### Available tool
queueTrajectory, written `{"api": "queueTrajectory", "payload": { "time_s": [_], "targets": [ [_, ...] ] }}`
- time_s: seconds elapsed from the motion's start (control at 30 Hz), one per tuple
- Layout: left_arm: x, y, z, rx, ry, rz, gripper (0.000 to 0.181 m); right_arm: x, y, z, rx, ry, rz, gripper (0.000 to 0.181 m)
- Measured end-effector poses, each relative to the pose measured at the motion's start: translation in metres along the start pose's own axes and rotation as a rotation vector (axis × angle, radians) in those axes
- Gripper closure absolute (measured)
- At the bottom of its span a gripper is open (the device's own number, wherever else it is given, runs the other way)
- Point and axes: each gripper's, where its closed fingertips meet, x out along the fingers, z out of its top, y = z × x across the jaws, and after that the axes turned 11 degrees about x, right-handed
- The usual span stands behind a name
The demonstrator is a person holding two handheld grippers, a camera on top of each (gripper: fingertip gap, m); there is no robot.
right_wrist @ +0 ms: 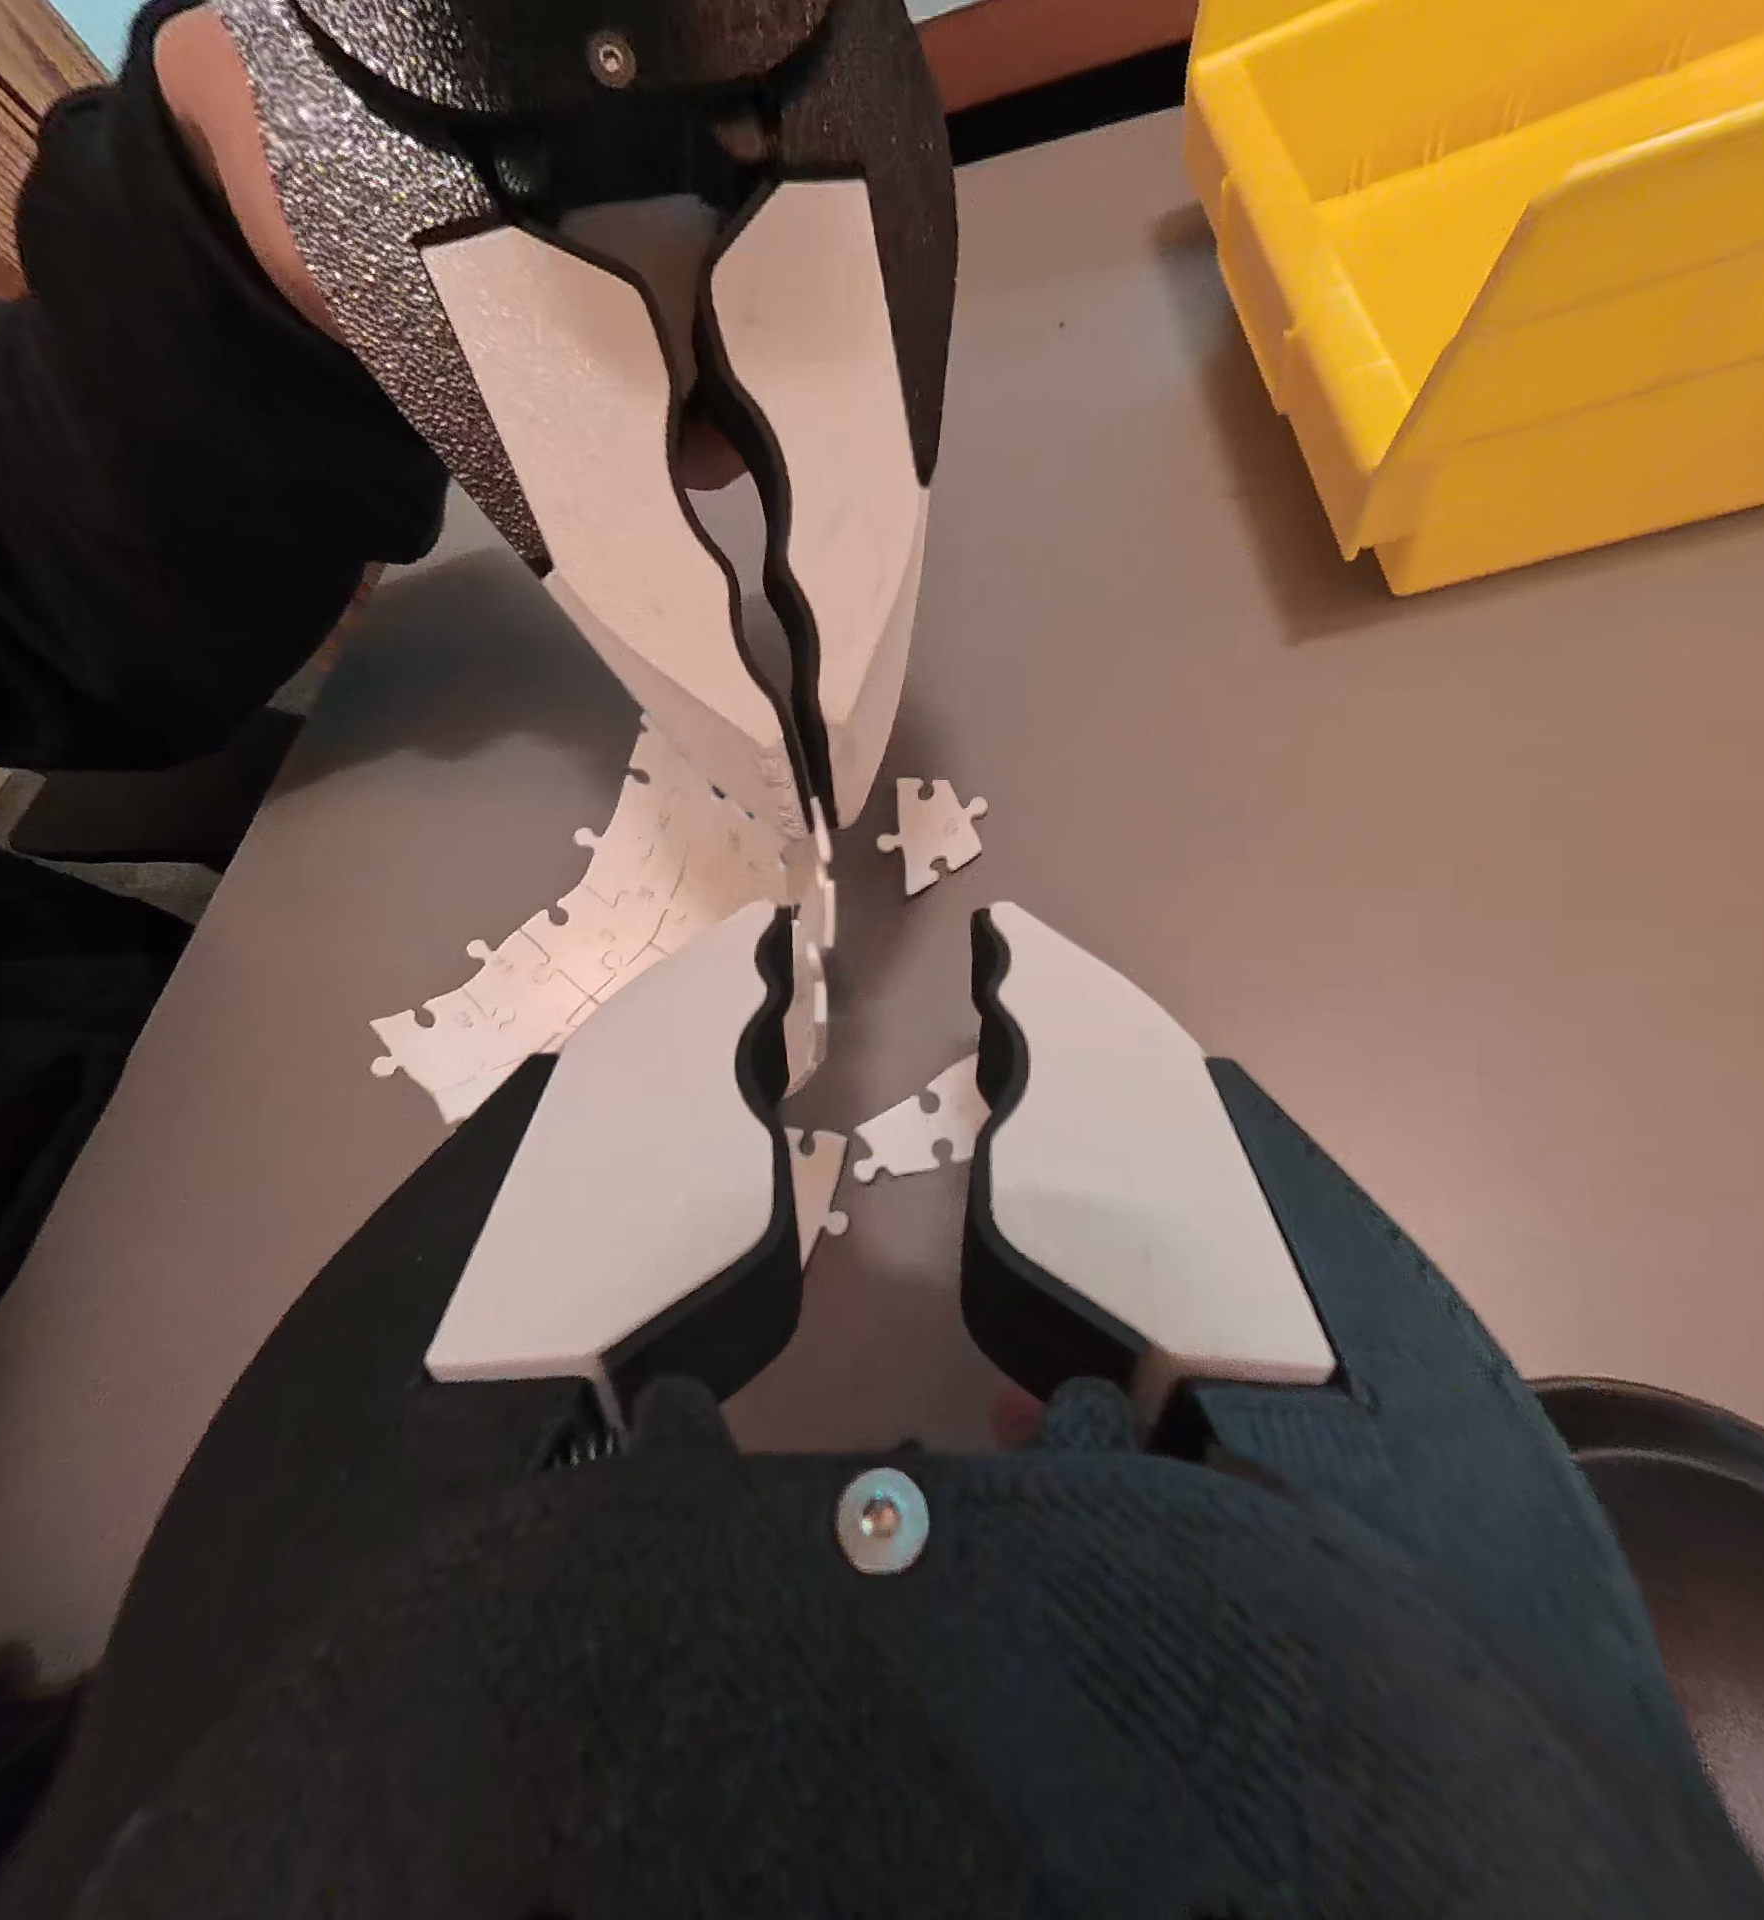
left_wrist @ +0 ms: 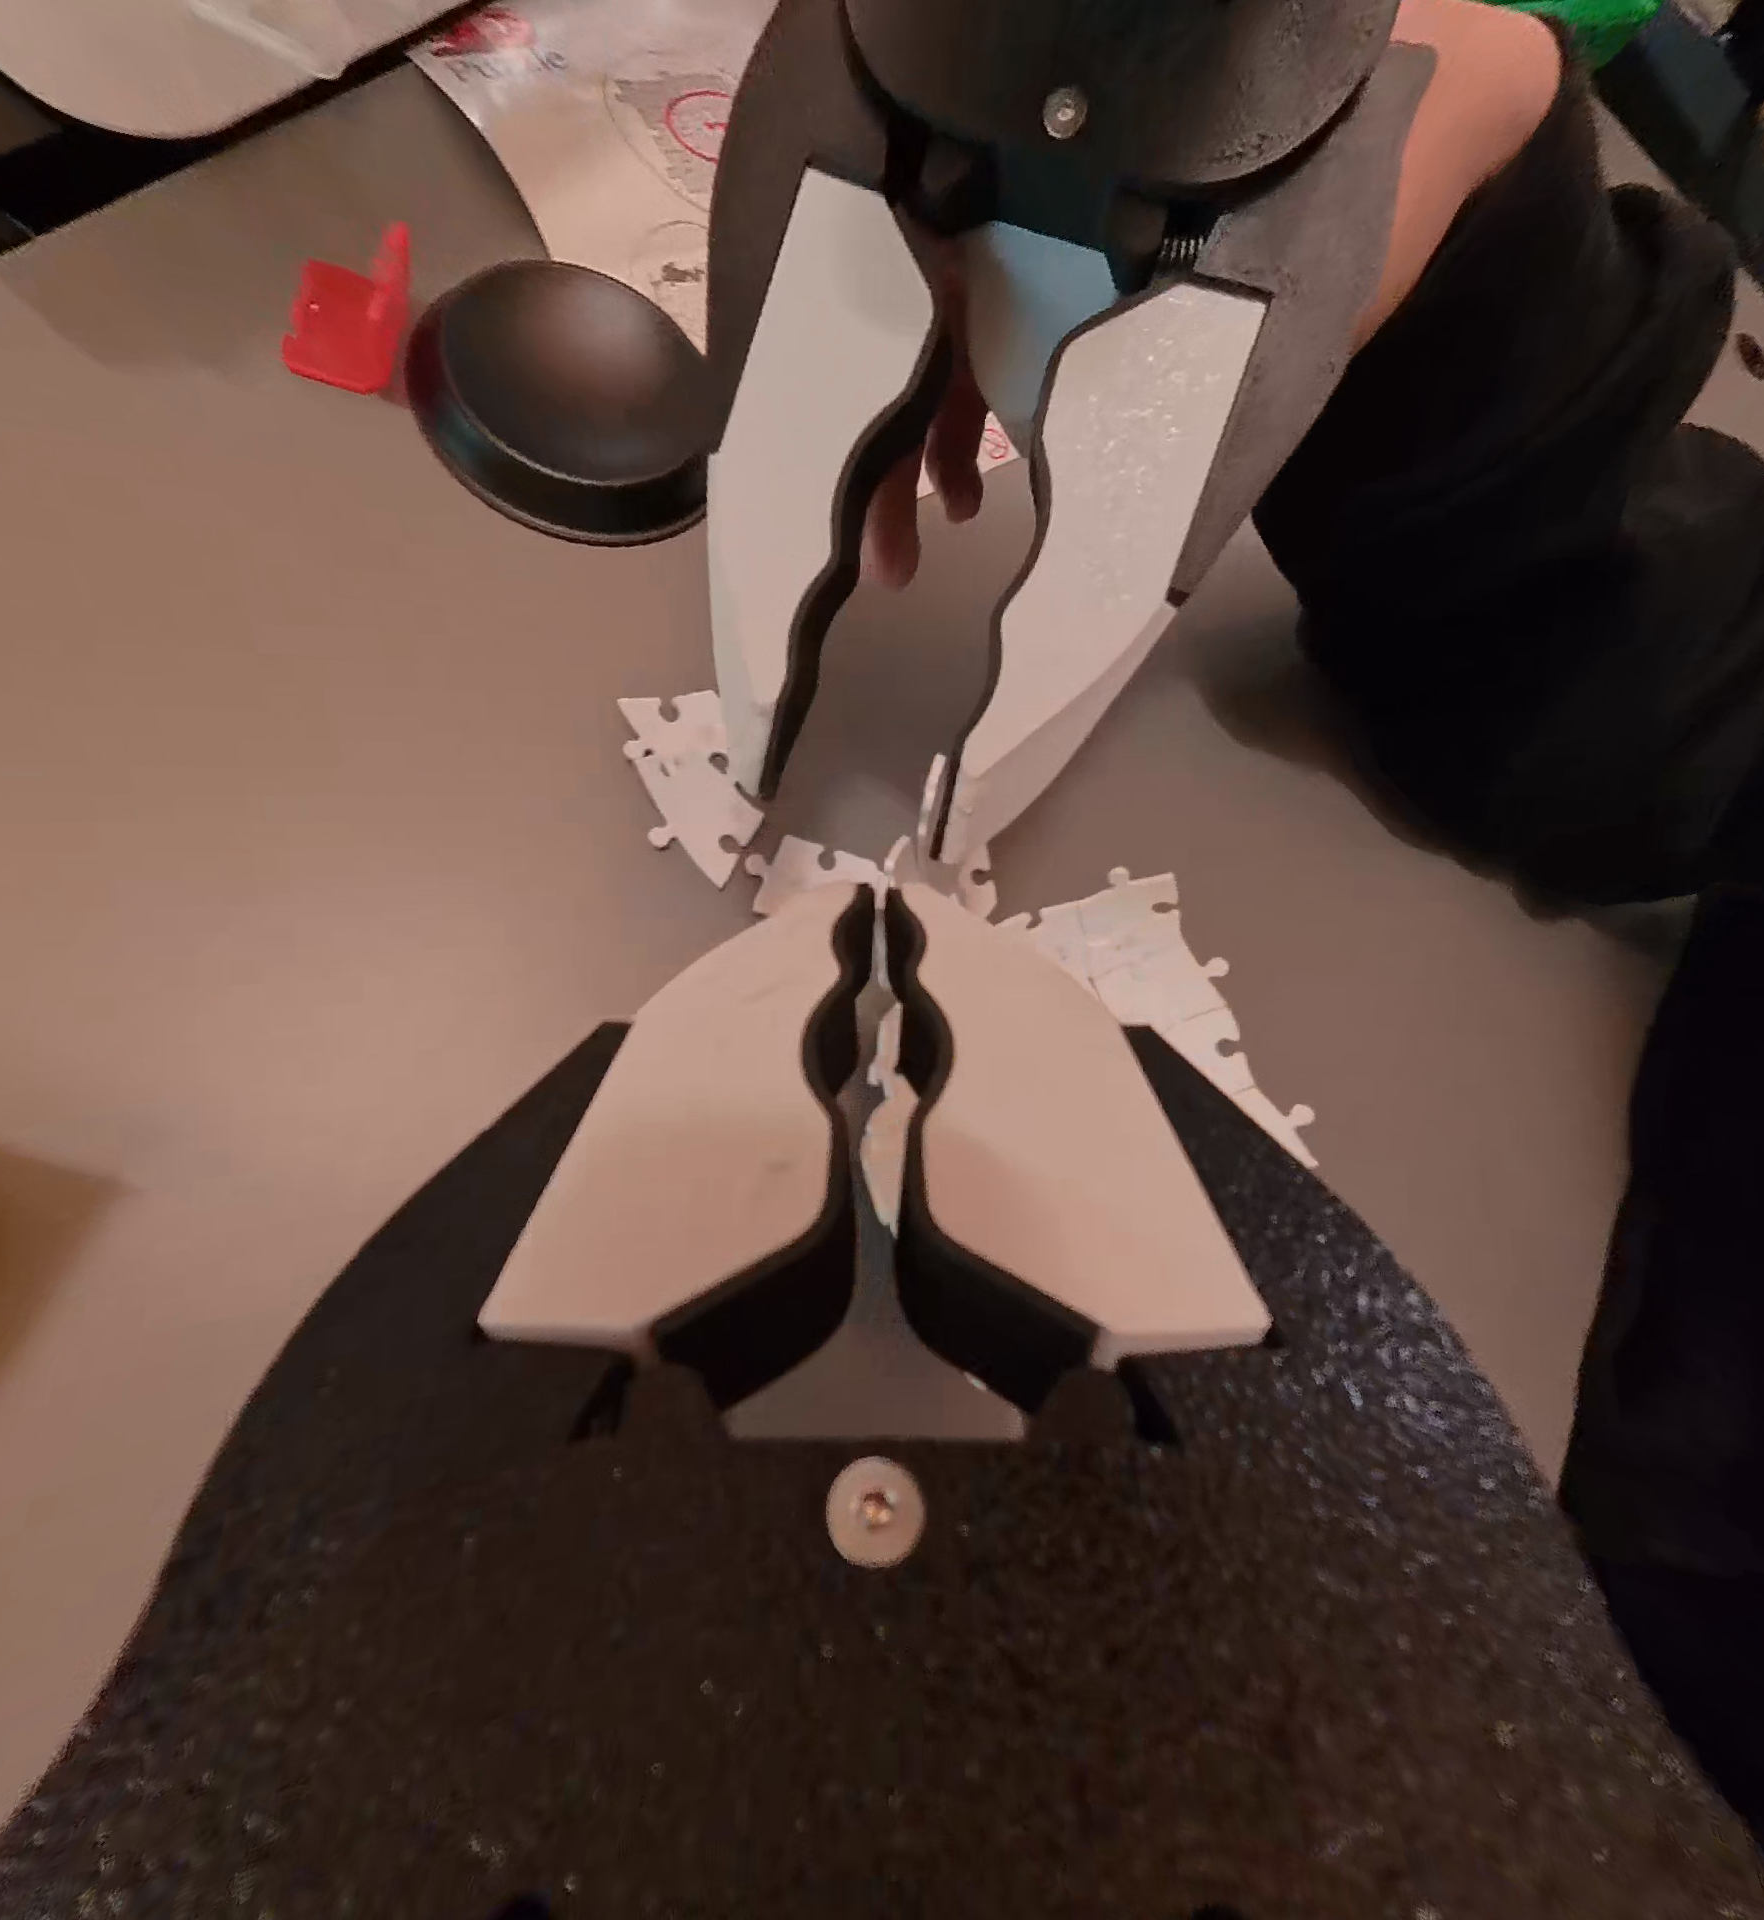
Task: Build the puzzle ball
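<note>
White puzzle pieces lie on the grey table. A curved joined strip (right_wrist: 587, 966) shows left of centre, and also in the left wrist view (left_wrist: 1138, 956). My left gripper (left_wrist: 880, 899) is shut on one end of this strip, which stands on edge between its pads (left_wrist: 883, 1091). It also shows from the right wrist view (right_wrist: 818, 816). My right gripper (right_wrist: 878, 925) is open, facing the left one tip to tip; its left finger (right_wrist: 769, 987) is beside the raised strip. It shows open in the left wrist view (left_wrist: 857, 805). Loose pieces (right_wrist: 935, 847), (right_wrist: 919, 1132) lie near its jaws.
A black round dish (left_wrist: 556, 395) and a red plastic part (left_wrist: 348, 312) sit at the far left, by a printed sheet (left_wrist: 629, 114). A yellow bin (right_wrist: 1532, 281) stands at the right wrist view's upper right. Dark sleeves of the person (left_wrist: 1480, 468) are close by. My two grippers' fingertips are within a few centimetres of each other. From the right gripper's tips to the black round dish (left_wrist: 556, 395) is close to 15 cm.
</note>
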Motion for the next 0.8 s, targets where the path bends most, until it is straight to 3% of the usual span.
{"api": "queueTrajectory", "payload": {
  "time_s": [0.23, 0.4, 0.8],
  "targets": [
    [0.009, -0.004, -0.004, 0.091, -0.068, -0.107, 0.18, -0.014, 0.008, 0.011, 0.098, -0.164, 0.054, 0.149],
    [0.009, -0.002, -0.011, 0.119, -0.108, -0.124, 0.18, -0.024, 0.01, 0.016, 0.111, -0.284, 0.054, 0.13],
    [0.014, -0.002, -0.015, 0.145, -0.143, -0.156, 0.18, -0.003, 0.011, -0.008, 0.174, -0.134, -0.009, 0.134]
  ]
}}
